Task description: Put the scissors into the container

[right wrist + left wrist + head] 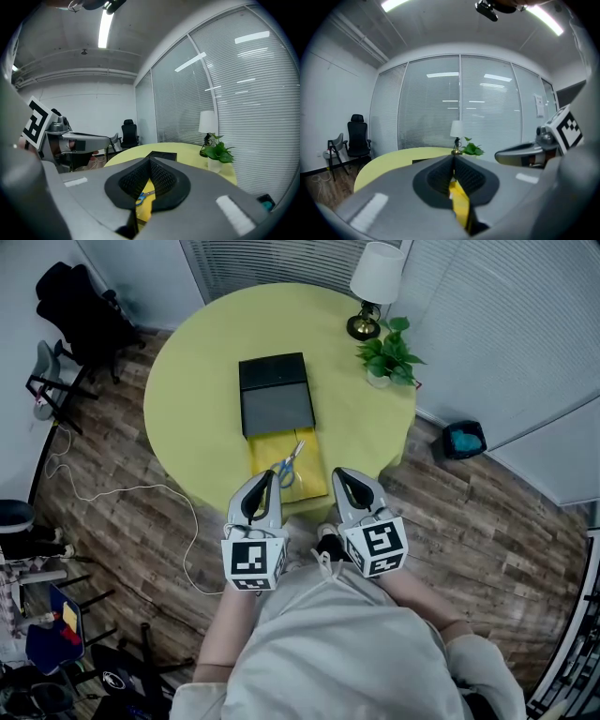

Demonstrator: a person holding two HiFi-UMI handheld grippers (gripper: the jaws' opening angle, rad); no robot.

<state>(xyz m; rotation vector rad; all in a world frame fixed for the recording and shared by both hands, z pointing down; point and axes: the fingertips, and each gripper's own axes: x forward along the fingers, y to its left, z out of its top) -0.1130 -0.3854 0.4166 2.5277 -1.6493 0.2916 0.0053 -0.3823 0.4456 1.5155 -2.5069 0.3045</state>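
Observation:
Scissors (289, 465) with blue handles lie on a yellow pad (302, 474) at the near edge of the round yellow table (187, 381). Behind the pad sits the dark rectangular container (274, 393). My left gripper (265, 476) and right gripper (339, 474) hover side by side over the table's near edge, both shut and empty. The left one is just short of the scissors, the right one beside the pad. Through the right gripper's (150, 161) jaws I see the scissors (140, 196). Between the left gripper's (453, 159) jaws only the yellow pad (459, 201) shows.
A table lamp (373, 287) and a potted plant (389, 351) stand at the table's far right. An office chair (80, 310) is at the far left, a teal bin (464, 439) on the floor to the right, and a white cable (122, 491) trails across the wooden floor.

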